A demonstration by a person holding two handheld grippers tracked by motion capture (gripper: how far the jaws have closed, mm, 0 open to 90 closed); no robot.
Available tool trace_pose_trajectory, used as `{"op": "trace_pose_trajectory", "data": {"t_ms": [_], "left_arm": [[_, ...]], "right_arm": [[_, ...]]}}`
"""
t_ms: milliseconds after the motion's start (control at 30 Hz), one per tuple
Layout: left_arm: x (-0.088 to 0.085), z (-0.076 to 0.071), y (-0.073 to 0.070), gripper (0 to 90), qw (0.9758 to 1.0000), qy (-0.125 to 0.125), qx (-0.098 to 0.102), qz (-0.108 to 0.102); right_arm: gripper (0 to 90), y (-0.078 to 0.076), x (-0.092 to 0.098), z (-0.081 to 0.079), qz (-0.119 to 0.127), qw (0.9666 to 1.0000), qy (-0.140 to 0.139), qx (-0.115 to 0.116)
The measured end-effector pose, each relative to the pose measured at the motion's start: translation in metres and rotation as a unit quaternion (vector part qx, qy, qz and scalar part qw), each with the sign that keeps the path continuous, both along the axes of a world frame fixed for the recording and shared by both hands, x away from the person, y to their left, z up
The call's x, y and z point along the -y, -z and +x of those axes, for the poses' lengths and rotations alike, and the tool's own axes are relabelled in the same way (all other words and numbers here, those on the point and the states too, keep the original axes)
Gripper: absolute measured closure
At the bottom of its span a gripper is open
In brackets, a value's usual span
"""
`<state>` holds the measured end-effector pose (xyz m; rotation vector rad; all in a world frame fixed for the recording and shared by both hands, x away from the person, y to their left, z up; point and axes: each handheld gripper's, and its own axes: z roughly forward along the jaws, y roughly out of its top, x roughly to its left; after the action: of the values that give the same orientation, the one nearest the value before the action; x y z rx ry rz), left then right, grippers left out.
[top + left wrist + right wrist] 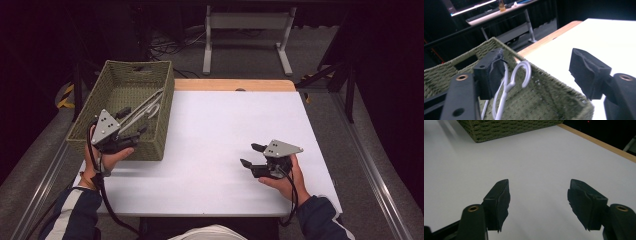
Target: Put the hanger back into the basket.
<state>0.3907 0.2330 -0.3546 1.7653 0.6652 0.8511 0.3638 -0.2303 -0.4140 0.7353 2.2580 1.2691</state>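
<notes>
Hanger: a white hanger (145,109) is seen lying slanted inside the green woven basket (95,100), its hook (522,72) propped against the basket's near wall.
Left gripper: the left gripper (134,131) is held over the basket's near wall; its jaws are spread wide and nothing is gripped, though the hanger's hook is seen just beside one pad.
Right gripper: the right gripper (252,155) is held low over the white table (220,135), well apart from the basket, jaws parted and empty.
Handling: the hanger is judged light, stiff and smooth, likely to slip or swing if pinched at one end.
Where to grip: the neck below the hook is judged the steadiest place to be taken.
</notes>
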Motion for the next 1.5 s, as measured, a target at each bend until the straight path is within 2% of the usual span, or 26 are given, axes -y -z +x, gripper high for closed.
{"op": "trace_pose_trajectory", "data": {"t_ms": [133, 367, 567, 633, 700, 733, 767, 900, 933, 1067, 1167, 1233, 1400, 1467, 1500], "left_arm": [[0.006, -0.005, 0.000, 20.5, 0.9998, 0.016, 0.005, -0.004], [0.015, -0.012, 0.003, 10.3, 0.9987, 0.050, 0.002, -0.008], [0.023, -0.022, 0.014, 8.3, 0.9976, 0.069, 0.004, -0.007], [0.027, -0.025, 0.017, 5.1, 0.9969, 0.079, 0.004, 0.003], [0.031, -0.028, 0.020, 5.0, 0.9969, 0.078, 0.006, 0.000], [0.032, -0.029, 0.021, 5.1, 0.9965, 0.083, 0.003, 0.002], [0.033, -0.031, 0.023, 5.1, 0.9966, 0.083, 0.002, -0.004], [0.037, -0.035, 0.027, 5.2, 0.9960, 0.089, 0.008, 0.001], [0.038, -0.037, 0.029, 5.4, 0.9957, 0.093, 0.005, -0.005], [0.044, -0.040, 0.036, 5.9, 0.9946, 0.103, 0.004, 0.011], [0.049, -0.043, 0.042, 6.2, 0.9937, 0.110, -0.001, 0.022], [0.051, -0.044, 0.046, 6.3, 0.9936, 0.112, -0.008, 0.017], [0.053, -0.047, 0.062, 6.6, 0.9928, 0.112, -0.028, 0.033], [0.053, -0.048, 0.066, 7.3, 0.9933, 0.107, -0.032, 0.031], [0.054, -0.049, 0.071, 7.3, 0.9932, 0.105, -0.043, 0.027]], "right_arm": [[33.6, -0.002, 0.001, -0.001, -0.002, 0.9999, 0.006, 0.009], [31.2, -0.002, 0.001, -0.002, -0.009, 0.9995, 0.020, 0.021], [27.1, -0.003, 0.000, -0.005, -0.024, 0.9985, 0.033, 0.037], [25.4, -0.003, 0.000, -0.006, -0.026, 0.9980, 0.038, 0.043], [24.4, -0.003, 0.000, -0.007, -0.029, 0.9976, 0.041, 0.047], [24.1, -0.003, 0.000, -0.008, -0.029, 0.9975, 0.042, 0.048], [23.8, -0.003, 0.000, -0.008, -0.027, 0.9976, 0.041, 0.049], [22.0, -0.002, -0.001, -0.009, -0.025, 0.9975, 0.040, 0.052], [22.0, -0.002, -0.002, -0.009, -0.023, 0.9975, 0.040, 0.053], [21.1, -0.001, -0.001, -0.011, -0.020, 0.9975, 0.040, 0.054], [19.1, 0.001, 0.000, -0.013, -0.013, 0.9977, 0.041, 0.052], [17.8, 0.003, 0.002, -0.015, -0.017, 0.9973, 0.044, 0.056], [14.7, 0.007, 0.007, -0.019, -0.012, 0.9963, 0.053, 0.067], [14.5, 0.008, 0.008, -0.020, -0.015, 0.9958, 0.054, 0.073], [14.5, 0.008, 0.008, -0.020, -0.015, 0.9958, 0.054, 0.073]]}}
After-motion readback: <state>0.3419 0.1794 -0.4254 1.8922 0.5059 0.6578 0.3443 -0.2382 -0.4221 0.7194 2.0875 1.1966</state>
